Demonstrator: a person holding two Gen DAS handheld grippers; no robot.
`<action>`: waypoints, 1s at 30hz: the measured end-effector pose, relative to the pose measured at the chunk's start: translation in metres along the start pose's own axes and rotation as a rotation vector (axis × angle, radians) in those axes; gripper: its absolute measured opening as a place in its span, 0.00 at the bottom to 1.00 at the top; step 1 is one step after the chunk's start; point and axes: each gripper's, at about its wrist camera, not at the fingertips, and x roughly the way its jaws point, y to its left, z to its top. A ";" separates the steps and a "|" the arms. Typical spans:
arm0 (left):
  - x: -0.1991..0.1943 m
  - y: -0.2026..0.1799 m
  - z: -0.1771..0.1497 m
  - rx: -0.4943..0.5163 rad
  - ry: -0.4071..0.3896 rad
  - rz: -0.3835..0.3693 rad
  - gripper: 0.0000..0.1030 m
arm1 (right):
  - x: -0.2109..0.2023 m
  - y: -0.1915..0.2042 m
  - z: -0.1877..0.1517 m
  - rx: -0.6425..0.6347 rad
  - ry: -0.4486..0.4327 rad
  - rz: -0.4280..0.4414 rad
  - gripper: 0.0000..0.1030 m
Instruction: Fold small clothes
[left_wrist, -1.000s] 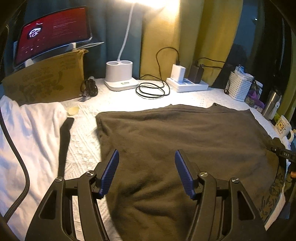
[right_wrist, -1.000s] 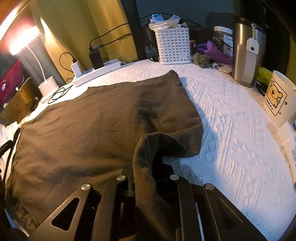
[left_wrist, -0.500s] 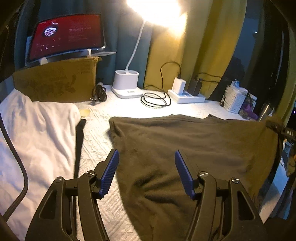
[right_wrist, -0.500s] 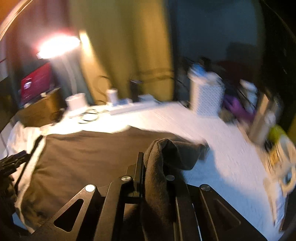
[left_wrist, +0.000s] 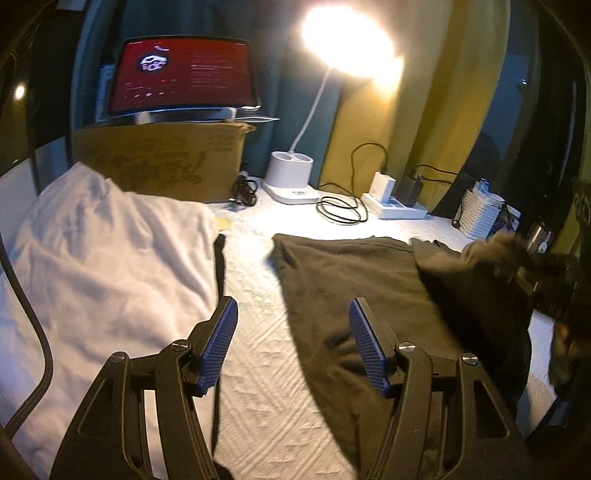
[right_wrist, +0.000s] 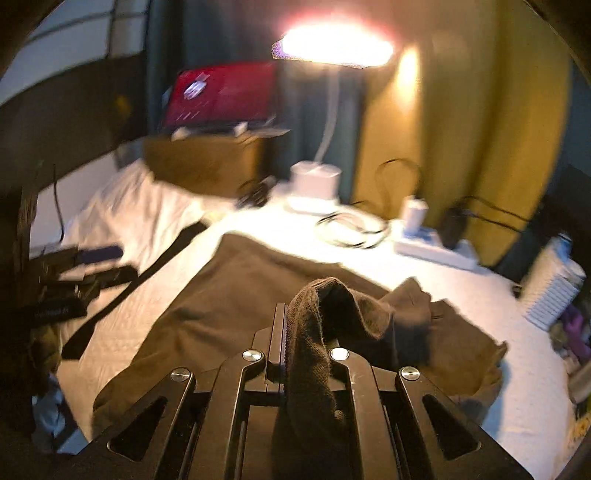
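A dark olive-brown garment (left_wrist: 362, 273) lies spread on the white textured cover (left_wrist: 258, 373). My left gripper (left_wrist: 291, 343) is open and empty, hovering above the garment's left edge. My right gripper (right_wrist: 295, 332) is shut on a fold of the same garment (right_wrist: 258, 295), with cloth draped over its fingers and lifted above the flat part. In the left wrist view the right gripper (left_wrist: 532, 273) shows blurred at the far right, carrying the raised cloth edge leftward over the garment.
A white cloth pile (left_wrist: 96, 266) lies left, with a black strap (left_wrist: 220, 266) beside it. Behind stand a cardboard box (left_wrist: 162, 162), red screen (left_wrist: 181, 77), lamp base (left_wrist: 290, 175), coiled cable (left_wrist: 341, 210), power strip (left_wrist: 393, 206) and white basket (left_wrist: 480, 212).
My right gripper has lifted the garment's right edge and swung it up and leftward over the flat part. My left gripper has drawn back and shifted left off the garment's middle.
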 end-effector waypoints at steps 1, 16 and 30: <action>-0.001 0.003 -0.001 -0.007 0.001 0.005 0.61 | 0.006 0.008 -0.003 -0.015 0.015 0.008 0.06; -0.008 0.018 0.001 -0.027 0.033 0.072 0.61 | 0.027 0.082 -0.044 -0.078 0.118 0.267 0.74; 0.012 -0.107 0.018 0.258 0.092 -0.135 0.61 | -0.060 -0.058 -0.110 0.258 0.014 0.035 0.74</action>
